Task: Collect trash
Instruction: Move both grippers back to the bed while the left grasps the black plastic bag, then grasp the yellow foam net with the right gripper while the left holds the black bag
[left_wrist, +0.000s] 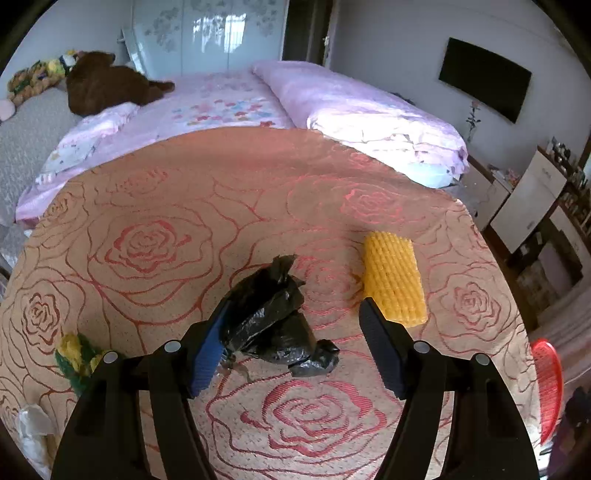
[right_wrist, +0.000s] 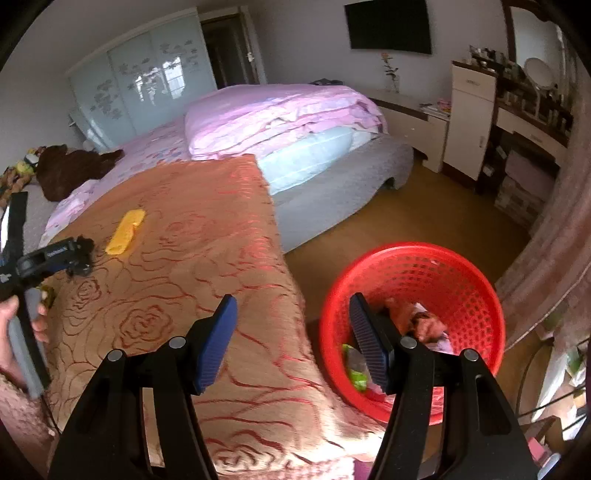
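Observation:
A crumpled black plastic bag (left_wrist: 273, 321) lies on the rose-patterned bedspread (left_wrist: 155, 236). My left gripper (left_wrist: 295, 306) is open around it, the left finger touching the bag, the right finger apart from it. A yellow foam net sleeve (left_wrist: 393, 277) lies just right of the bag; it also shows in the right wrist view (right_wrist: 125, 232). My right gripper (right_wrist: 291, 302) is open and empty above the bed's edge, next to a red mesh basket (right_wrist: 458, 280) on the floor that holds several scraps. The left gripper also shows far left in the right wrist view (right_wrist: 70, 256).
A yellow-green scrap (left_wrist: 77, 354) and white crumpled paper (left_wrist: 33, 428) lie at the bedspread's left edge. The red basket's rim (left_wrist: 548, 384) shows at right. A folded pink quilt (right_wrist: 280, 118) and brown plush (right_wrist: 74, 166) lie further up the bed. Cabinets (right_wrist: 469, 118) stand at right.

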